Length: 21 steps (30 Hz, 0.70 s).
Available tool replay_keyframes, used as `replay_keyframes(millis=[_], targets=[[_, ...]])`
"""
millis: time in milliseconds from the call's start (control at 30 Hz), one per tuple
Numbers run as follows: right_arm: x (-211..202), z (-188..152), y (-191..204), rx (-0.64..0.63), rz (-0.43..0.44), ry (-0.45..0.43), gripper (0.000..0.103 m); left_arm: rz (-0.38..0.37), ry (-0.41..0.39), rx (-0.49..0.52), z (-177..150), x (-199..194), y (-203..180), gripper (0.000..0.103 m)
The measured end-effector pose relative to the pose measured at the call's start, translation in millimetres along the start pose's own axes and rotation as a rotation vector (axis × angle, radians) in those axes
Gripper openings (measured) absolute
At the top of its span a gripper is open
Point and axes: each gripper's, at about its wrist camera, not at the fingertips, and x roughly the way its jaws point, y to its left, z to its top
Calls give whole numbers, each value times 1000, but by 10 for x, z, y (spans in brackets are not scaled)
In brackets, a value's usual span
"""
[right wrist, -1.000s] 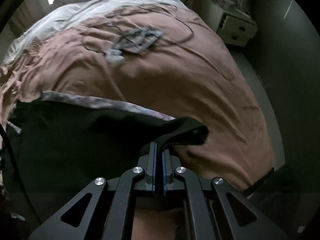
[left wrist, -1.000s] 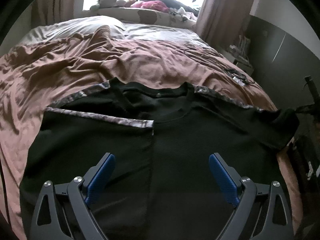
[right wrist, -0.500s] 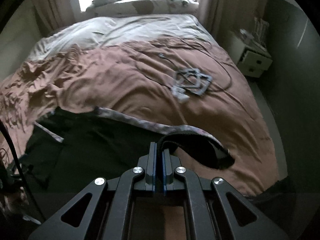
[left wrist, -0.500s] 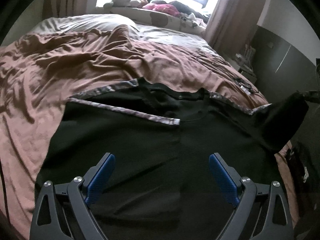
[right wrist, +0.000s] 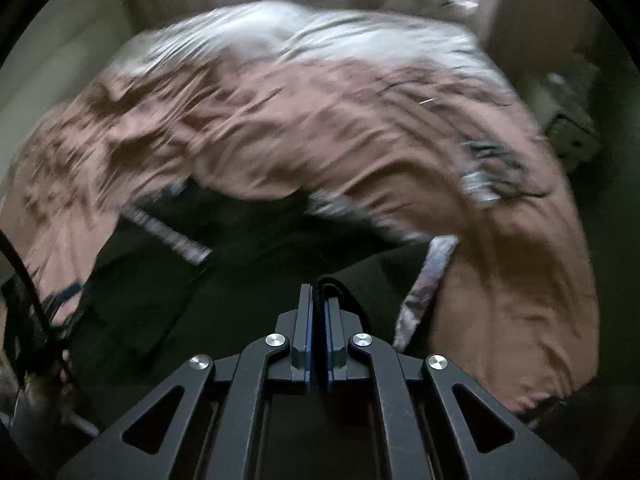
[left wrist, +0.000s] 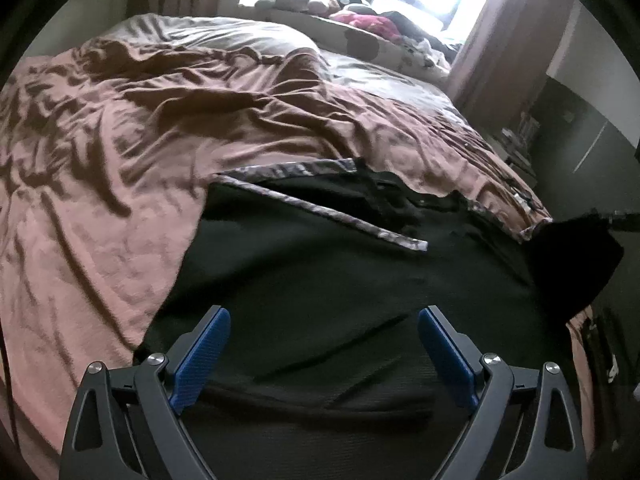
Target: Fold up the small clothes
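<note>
**Sleeve going over on a rumpled bed**

I am folding a black shirt [left wrist: 320, 280] that is lying flat on the bed [left wrist: 100, 220]. My right gripper [right wrist: 318, 300] is pinching the shirt's right sleeve [right wrist: 336, 284], its fingers [right wrist: 306, 320] pressed nearly together on the cloth. My left gripper [left wrist: 322, 344] is hanging over the shirt's lower half with its fingers [left wrist: 204, 352] spread wide, holding nothing. As I judge it, the thin cloth could be slipping out of so narrow a pinch, or dragging the body askew, since nothing is pinning it down. A small pale item [right wrist: 488, 168] is lying on the wrinkled brown cover [right wrist: 280, 132] beyond, and soft toys [left wrist: 360, 20] are lining the windowsill.
</note>
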Motion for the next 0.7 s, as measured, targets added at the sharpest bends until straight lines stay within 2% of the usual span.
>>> replay_keyframes(millis=[33, 67, 100, 167, 300, 367, 500, 533, 600, 700], targets=[[48, -7, 61, -20, 37, 19, 5, 4, 0, -3, -2, 0, 13, 96], [74, -13, 94, -32, 64, 28, 15, 7, 1, -4, 6, 8, 15, 96], [85, -26, 112, -39, 87, 27, 44, 9, 1, -4, 7, 10, 13, 96], [50, -5, 78, -46, 96, 5, 76, 6, 2, -4, 11, 16, 12, 96], [15, -26, -145, -39, 62, -35, 76, -3, 7, 22, 18, 48, -140, 96], [29, -71, -327, -37, 7, -52, 76, -12, 8, 32, 27, 68, -232, 96], [197, -200, -697, 3, -48, -38, 76, -27, 21, 69, 29, 146, -485, 96], [260, -232, -768, 25, -46, -23, 75, -27, 23, 78, 27, 162, -536, 96], [448, -297, -935, 82, 6, 16, 64, -28, 26, 96, 20, 200, -637, 96], [736, -373, -1087, 137, 97, 63, 63, -22, 32, 114, 9, 246, -714, 96]])
